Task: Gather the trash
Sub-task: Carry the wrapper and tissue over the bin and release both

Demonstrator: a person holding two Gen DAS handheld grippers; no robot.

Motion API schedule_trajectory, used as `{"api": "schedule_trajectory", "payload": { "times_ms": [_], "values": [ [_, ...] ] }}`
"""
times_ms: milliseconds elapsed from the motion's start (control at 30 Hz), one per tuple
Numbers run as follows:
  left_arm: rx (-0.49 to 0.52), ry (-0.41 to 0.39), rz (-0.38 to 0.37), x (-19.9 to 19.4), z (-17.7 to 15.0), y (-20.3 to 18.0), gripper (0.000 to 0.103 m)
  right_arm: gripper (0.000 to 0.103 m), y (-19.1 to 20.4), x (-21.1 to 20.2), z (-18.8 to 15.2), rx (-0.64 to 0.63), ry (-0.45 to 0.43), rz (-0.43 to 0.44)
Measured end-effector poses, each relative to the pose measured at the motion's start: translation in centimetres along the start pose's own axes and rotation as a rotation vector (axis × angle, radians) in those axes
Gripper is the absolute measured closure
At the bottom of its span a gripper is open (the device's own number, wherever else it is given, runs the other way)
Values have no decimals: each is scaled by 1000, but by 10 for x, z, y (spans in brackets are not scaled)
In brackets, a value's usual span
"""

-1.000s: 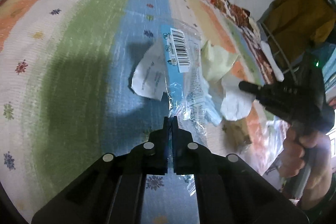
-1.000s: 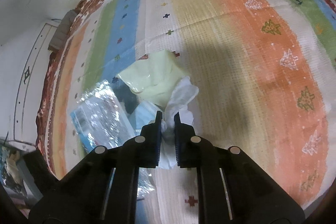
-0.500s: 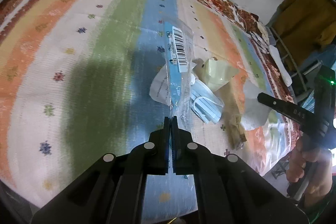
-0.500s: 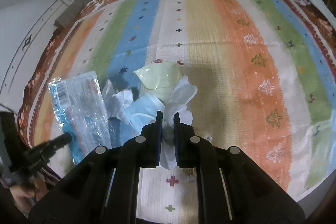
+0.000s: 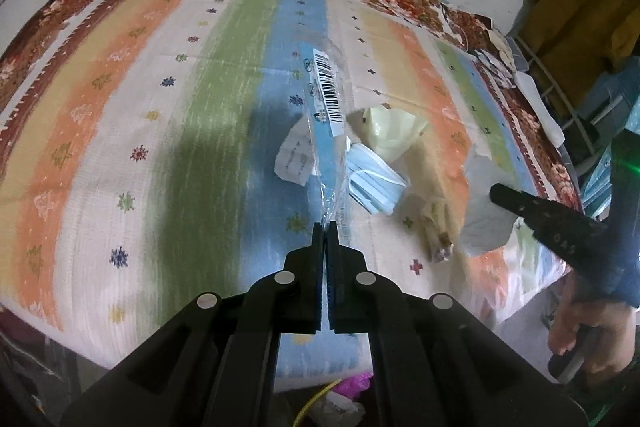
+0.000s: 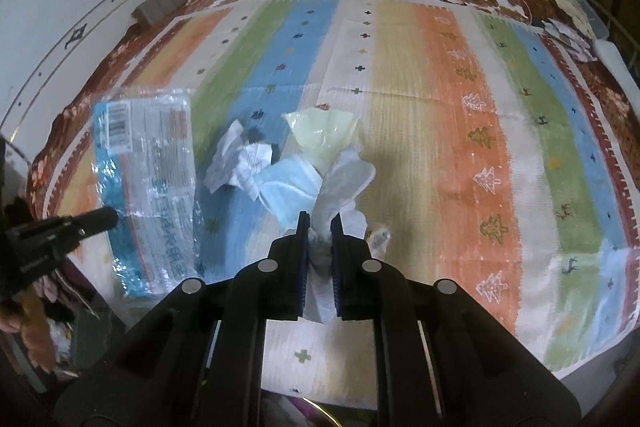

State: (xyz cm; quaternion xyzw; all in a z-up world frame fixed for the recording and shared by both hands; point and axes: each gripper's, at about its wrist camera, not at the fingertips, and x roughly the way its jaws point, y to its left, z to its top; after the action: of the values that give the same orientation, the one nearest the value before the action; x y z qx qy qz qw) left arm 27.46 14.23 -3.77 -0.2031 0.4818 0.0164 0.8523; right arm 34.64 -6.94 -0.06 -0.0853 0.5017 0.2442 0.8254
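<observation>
Trash is split between us: our left tool (image 5: 325, 227) clamps the long clear-and-blue barcoded plastic wrapper (image 5: 326, 131) hanging lengthwise above the striped bed cover (image 5: 120, 115), our right tool (image 6: 319, 223) pinches crumpled white tissue (image 6: 340, 183) beside it.

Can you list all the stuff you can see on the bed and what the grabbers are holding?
plastic wrapper: one, clear and blue with barcode, held up by left gripper
white tissue: one, pinched in right gripper
face mask: one, light blue, on the cloth
crumpled paper: one, white, beside the mask
yellowish bag: one, pale yellow, behind the mask
brown scrap: one, near the cloth's edge
striped cloth: one, many colours, covering the bed
left gripper: black, shut
right gripper: black, shut
</observation>
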Motion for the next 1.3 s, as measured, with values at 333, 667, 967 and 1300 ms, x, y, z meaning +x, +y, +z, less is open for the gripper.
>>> {"api": "schedule_trajectory", "payload": {
  "times_ms": [333,667,967,1300],
  "values": [
    [-16,-43,-10,-35,-15,-17,102,94,15,-33,-27,-85,-25,-5],
    [-10,-19,-51,-52,-38,-31,102,94,22,-67,-50,-117,-55,17],
    [88,-40,-15,-71,-61,-51,102,94,26,-87,-68,-126,-67,37],
    [104,-42,-15,-86,-90,-56,102,94,30,-108,-93,-139,-79,49]
  ]
}}
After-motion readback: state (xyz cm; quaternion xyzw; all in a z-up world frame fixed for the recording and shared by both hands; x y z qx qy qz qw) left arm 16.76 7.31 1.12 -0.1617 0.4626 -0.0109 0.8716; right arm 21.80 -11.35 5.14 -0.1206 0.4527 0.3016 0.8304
